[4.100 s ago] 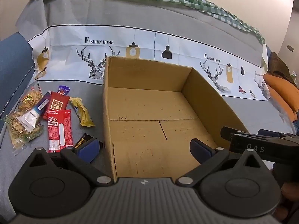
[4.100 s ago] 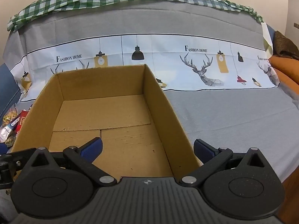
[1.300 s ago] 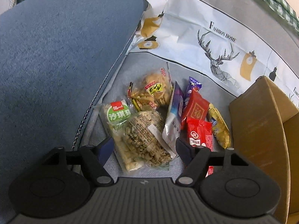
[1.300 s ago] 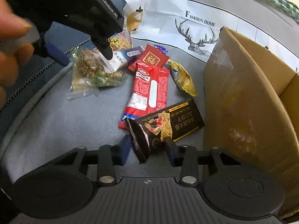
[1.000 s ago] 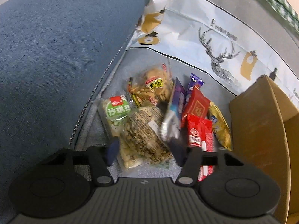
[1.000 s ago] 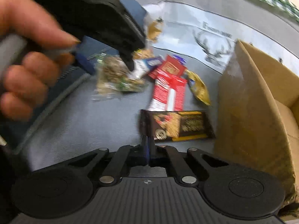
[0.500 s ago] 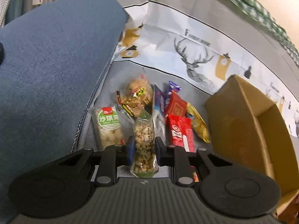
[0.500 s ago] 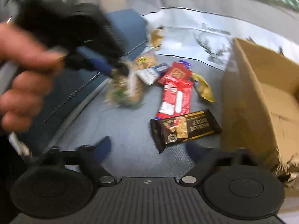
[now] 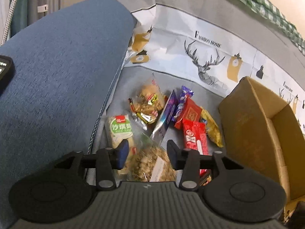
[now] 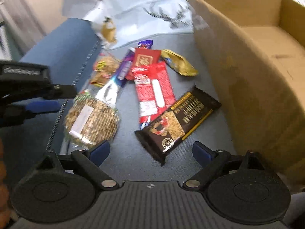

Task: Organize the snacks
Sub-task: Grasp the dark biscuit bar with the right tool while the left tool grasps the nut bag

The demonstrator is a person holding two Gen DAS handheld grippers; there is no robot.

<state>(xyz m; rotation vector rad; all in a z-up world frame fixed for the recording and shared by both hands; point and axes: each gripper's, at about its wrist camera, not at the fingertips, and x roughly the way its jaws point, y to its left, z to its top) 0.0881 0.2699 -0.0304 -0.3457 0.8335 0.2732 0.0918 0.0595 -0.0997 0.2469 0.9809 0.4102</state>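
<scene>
Several snack packs lie on the grey sofa seat left of an open cardboard box (image 9: 253, 133) (image 10: 247, 61). A clear bag of nuts (image 9: 150, 164) (image 10: 91, 118) rests between the fingers of my left gripper (image 9: 146, 150) (image 10: 64, 98). Its jaws are opening and the pads stand off the bag. My right gripper (image 10: 150, 150) is opening wide over a dark chocolate bar (image 10: 177, 122), which lies flat just ahead of its fingertips, untouched. A red pack (image 9: 194, 137) (image 10: 154, 93), a yellow pack (image 9: 211, 129) (image 10: 179, 63) and a green-labelled pack (image 9: 120, 131) lie nearby.
The blue sofa arm (image 9: 57, 66) rises on the left, with a black device (image 9: 3, 66) on it. A deer-print cover (image 9: 190, 47) hangs over the backrest. The box wall stands close to the right finger of my right gripper.
The left jaws pinched the nut bag half a second ago and have since spread off it. The right jaws went from shut to wide, and that view has rolled toward the box.
</scene>
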